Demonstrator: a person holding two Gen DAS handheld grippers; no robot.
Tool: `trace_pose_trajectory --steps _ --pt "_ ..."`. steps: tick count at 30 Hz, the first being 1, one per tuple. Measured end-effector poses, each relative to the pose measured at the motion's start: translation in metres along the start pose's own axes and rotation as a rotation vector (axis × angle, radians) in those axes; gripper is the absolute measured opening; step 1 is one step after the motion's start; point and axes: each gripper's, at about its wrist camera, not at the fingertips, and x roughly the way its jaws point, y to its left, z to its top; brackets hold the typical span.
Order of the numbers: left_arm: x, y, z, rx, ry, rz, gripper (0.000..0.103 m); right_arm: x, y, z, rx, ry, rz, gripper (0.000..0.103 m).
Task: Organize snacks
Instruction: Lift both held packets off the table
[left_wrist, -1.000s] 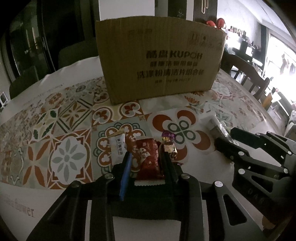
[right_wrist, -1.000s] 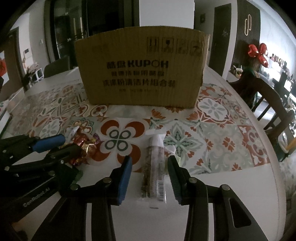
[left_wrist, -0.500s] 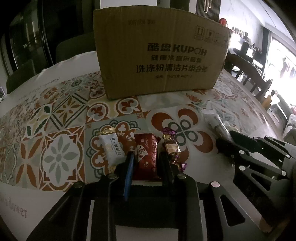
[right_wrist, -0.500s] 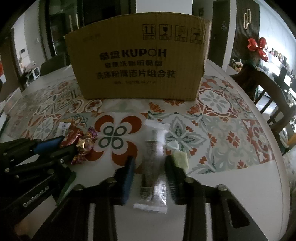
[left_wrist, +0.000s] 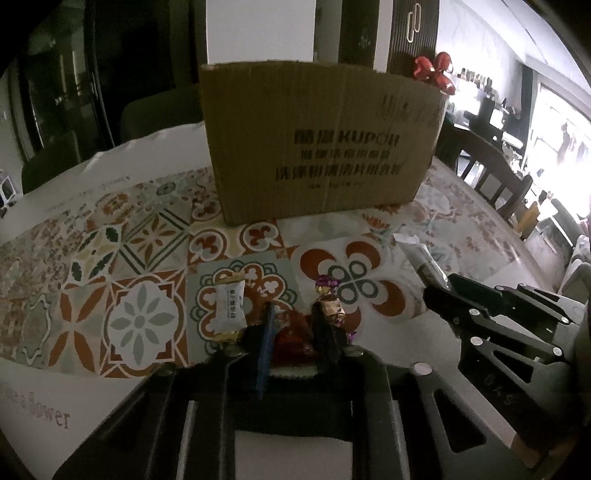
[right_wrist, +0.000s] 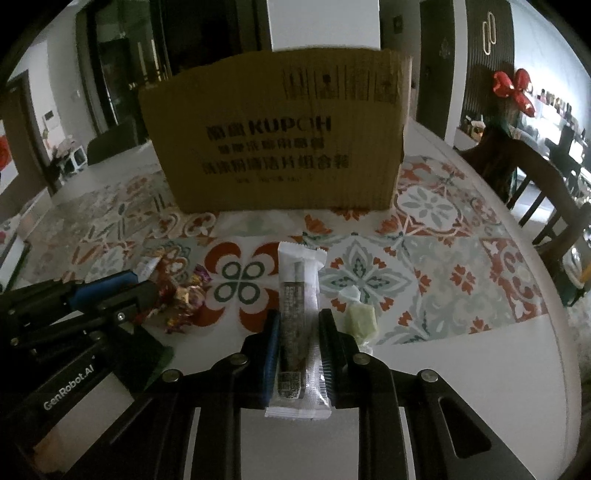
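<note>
Patterned tablecloth (right_wrist: 436, 236), left gripper (left_wrist: 291, 325) clamping red packet (left_wrist: 291, 338), right gripper (right_wrist: 297, 332) clamping bar (right_wrist: 295, 317)

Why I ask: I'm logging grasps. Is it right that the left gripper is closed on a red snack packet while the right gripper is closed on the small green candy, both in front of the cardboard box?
Not quite. In the right wrist view, the right gripper is closed on the long snack bar; the green candy lies untouched beside it. The left gripper does clamp the red snack packet, in front of the cardboard box.
</note>
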Motion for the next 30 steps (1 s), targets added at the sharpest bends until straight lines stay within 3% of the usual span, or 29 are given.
trace_pose_trajectory --steps 8,11,14,30 --pt "-0.007 0.003 -0.01 -0.023 0.016 -0.006 0.003 -0.02 0.007 0.0 -0.017 -0.045 0.008 0.022" --pt "-0.009 0.003 -0.013 -0.022 0.011 -0.002 0.02 -0.022 0.008 -0.004 -0.02 -0.038 0.017 0.022" --pt "-0.003 0.004 -0.012 -0.037 0.039 -0.024 0.023 -0.019 0.011 -0.007 -0.022 -0.024 0.029 0.022" --pt "0.029 0.002 -0.008 -0.06 0.112 -0.039 0.024 -0.008 0.008 -0.008 0.002 0.007 0.049 0.022"
